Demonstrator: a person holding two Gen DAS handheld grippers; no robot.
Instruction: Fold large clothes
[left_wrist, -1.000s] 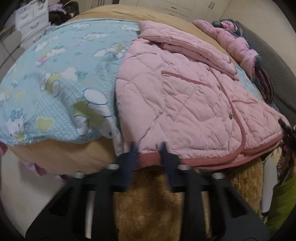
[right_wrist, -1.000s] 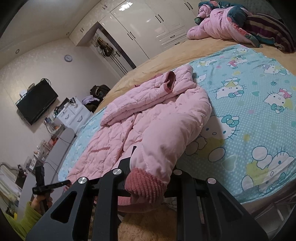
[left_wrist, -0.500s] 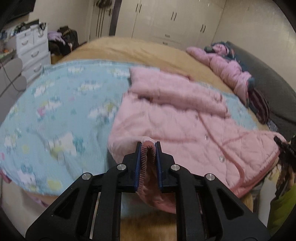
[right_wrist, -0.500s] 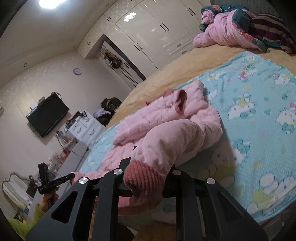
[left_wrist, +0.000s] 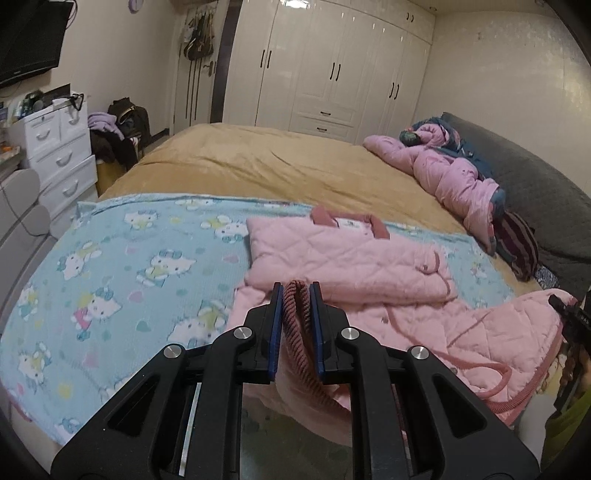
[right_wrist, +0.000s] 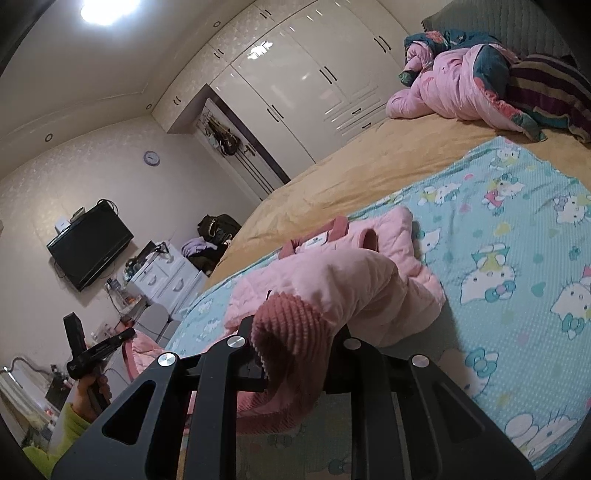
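A pink quilted jacket (left_wrist: 354, 258) lies on a blue cartoon-print blanket (left_wrist: 122, 266) on the bed, its collar end away from me. My left gripper (left_wrist: 296, 291) is shut on the jacket's dark-pink ribbed hem and holds that corner lifted off the bed. My right gripper (right_wrist: 295, 332) is shut on a ribbed cuff (right_wrist: 291, 325) of the jacket (right_wrist: 354, 280), with the sleeve lifted and bunched over its jaws, which hides the fingertips. The other hem corner hangs lifted at the right of the left wrist view (left_wrist: 524, 332).
A heap of pink and striped clothes (left_wrist: 454, 173) lies at the head of the bed by a grey headboard (left_wrist: 535, 184). White drawers (left_wrist: 59, 147) and a wall television (right_wrist: 90, 245) stand at the left. White wardrobes (left_wrist: 332, 74) line the far wall.
Both grippers have risen and tilted up, lifting the jacket's lower end off the bed edge. The left gripper, open at the hem a second ago, has shut on it.
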